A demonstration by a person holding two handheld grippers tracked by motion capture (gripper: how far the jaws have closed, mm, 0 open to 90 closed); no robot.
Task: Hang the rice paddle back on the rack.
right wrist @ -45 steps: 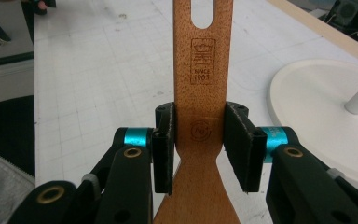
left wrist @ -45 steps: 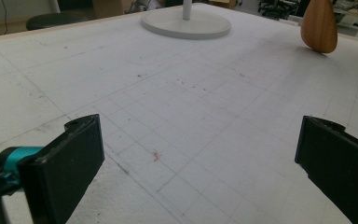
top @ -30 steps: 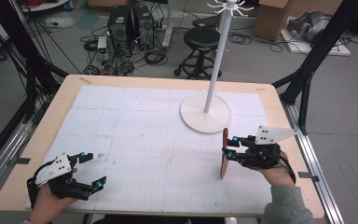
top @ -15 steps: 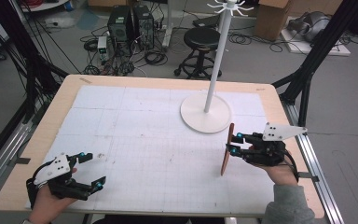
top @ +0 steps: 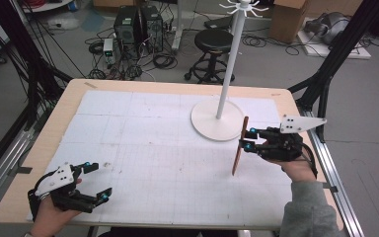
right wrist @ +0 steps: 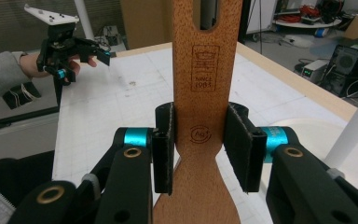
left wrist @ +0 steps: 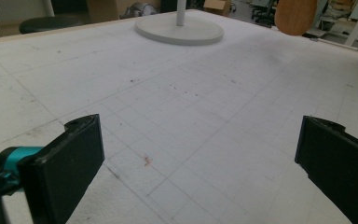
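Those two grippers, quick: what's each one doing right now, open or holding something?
Left gripper: open, nothing between its jaws, low over the table.
Right gripper: shut on the wooden spatula, gripping its handle and holding it upright.

High view looks down over white gridded table mat point(top: 143, 143); gripper views sit low, close; all share round white stand base point(top: 217, 120).

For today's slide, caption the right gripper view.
Right claw clamps a wooden spatula by its handle above the gridded table.
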